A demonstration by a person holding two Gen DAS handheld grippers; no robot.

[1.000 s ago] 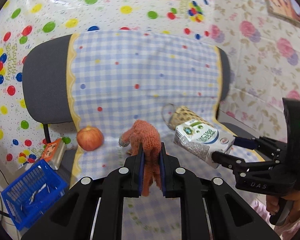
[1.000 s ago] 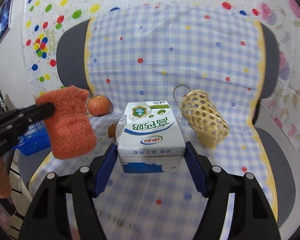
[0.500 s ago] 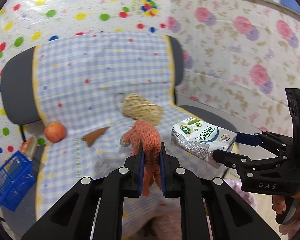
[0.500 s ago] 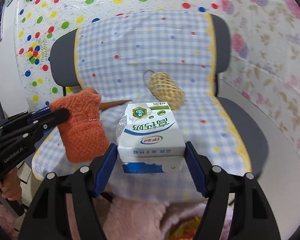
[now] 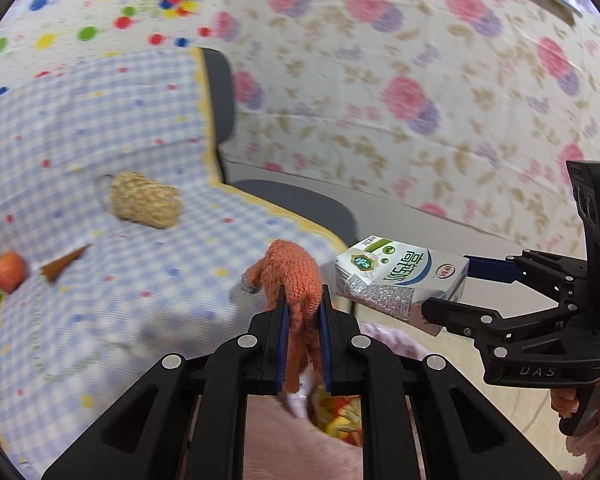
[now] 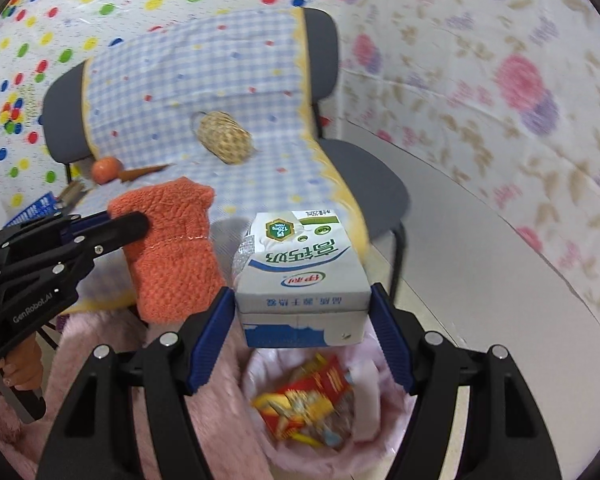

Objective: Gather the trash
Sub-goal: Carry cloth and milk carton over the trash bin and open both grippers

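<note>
My left gripper [image 5: 302,312] is shut on an orange knitted cloth [image 5: 296,280], which also shows in the right wrist view [image 6: 172,248]. My right gripper [image 6: 302,312] is shut on a white milk carton [image 6: 302,268], which shows at the right of the left wrist view [image 5: 400,276]. Both are held in the air in front of the chair, above a pink fluffy bin [image 6: 364,432] that holds colourful wrappers [image 6: 308,400]. The bin's opening shows below the left fingers [image 5: 336,412].
A grey chair with a blue checked cover [image 6: 204,80] stands behind. On its seat lie a woven bamboo basket [image 6: 226,140], an orange fruit [image 6: 106,169] and a brown cone-shaped scrap [image 6: 144,171]. A blue basket [image 6: 32,210] sits at the left. Floral wall covering is at the right.
Both grippers have drawn back from the chair and swung right with their loads. The pink bin with wrappers has come into view below them.
</note>
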